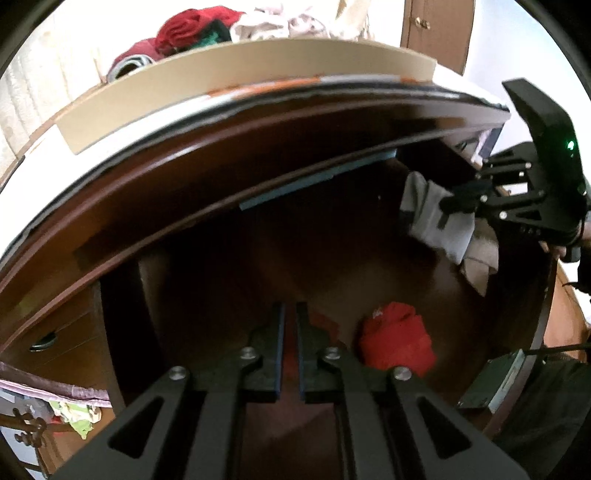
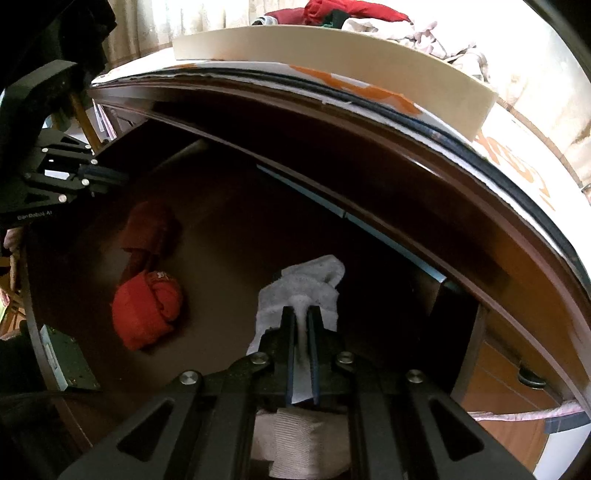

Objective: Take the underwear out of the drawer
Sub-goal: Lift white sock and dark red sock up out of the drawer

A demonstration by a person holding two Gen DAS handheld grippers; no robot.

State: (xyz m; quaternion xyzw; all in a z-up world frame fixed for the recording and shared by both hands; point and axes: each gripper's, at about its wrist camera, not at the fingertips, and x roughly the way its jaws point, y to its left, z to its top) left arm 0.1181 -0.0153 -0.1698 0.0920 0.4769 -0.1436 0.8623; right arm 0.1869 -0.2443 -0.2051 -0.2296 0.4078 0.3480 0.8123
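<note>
The dark wooden drawer stands open below me. My right gripper is shut on a pale grey piece of underwear and holds it above the drawer floor; it also shows in the left wrist view, with the right gripper at the right. A beige folded cloth lies under it. A red rolled garment lies on the drawer floor, also in the right wrist view. My left gripper is nearly shut and empty, just left of the red garment.
A darker red cloth lies deeper in the drawer. A beige box and a heap of clothes sit on the dresser top. A metal bracket is on the drawer's front wall. Lower drawers are at left.
</note>
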